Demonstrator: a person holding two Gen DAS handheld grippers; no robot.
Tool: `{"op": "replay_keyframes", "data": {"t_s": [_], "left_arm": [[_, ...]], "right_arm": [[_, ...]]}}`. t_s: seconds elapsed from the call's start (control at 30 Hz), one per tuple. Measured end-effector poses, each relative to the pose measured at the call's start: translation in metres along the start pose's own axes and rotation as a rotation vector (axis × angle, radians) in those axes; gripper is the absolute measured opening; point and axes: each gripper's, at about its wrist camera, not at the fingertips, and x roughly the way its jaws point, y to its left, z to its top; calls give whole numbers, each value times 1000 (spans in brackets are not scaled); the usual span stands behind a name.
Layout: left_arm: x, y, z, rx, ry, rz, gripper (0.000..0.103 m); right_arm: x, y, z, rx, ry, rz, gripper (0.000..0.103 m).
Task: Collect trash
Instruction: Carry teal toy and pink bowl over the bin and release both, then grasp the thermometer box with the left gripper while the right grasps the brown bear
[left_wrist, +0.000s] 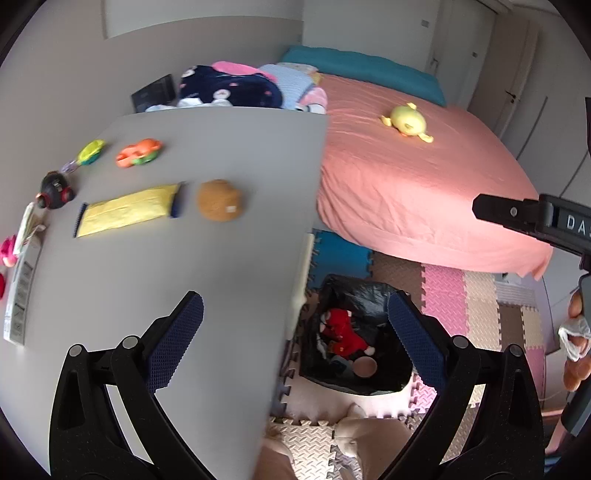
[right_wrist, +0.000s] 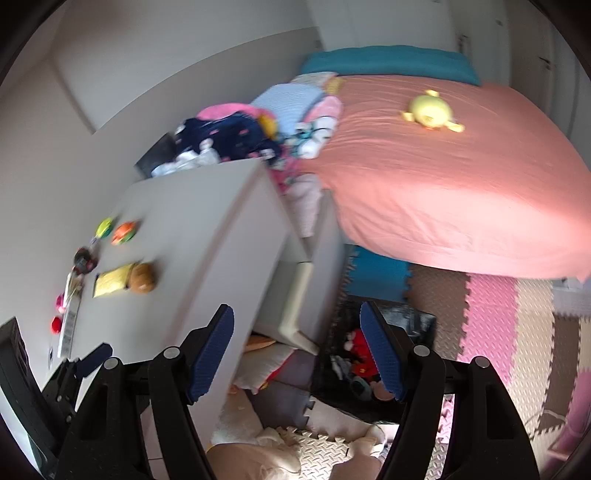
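The grey worktop (left_wrist: 221, 258) carries a yellow packet (left_wrist: 127, 209), with a brown ball (left_wrist: 219, 200) just right of the packet and an orange toy (left_wrist: 138, 152) behind it.

Only readable bit is "DA", white letters on the right gripper (left_wrist: 532, 218), way off right of the left one.

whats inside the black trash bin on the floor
Inside the black-lined trash bin lie a red plush toy and a small round brownish cup-like item, with darker scraps beside them. Whatever lies beneath these, and the bin's bottom, is covered.
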Motion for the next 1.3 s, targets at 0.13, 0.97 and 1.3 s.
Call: {"op": "replay_keyframes", "data": {"t_s": [0.13, 0.97, 1.3], "left_arm": [[-10, 37, -3, -43, -17, 44, 97], [-48, 263, -14, -320, -63, 217, 97], [-24, 309, -24, -375, -15, 269, 97]], "right_arm": [[14, 38, -2, -56, 23, 23, 72], [126, 197, 19, -273, 169, -18, 57], [140, 205, 18, -281, 165, -63, 38]]}}
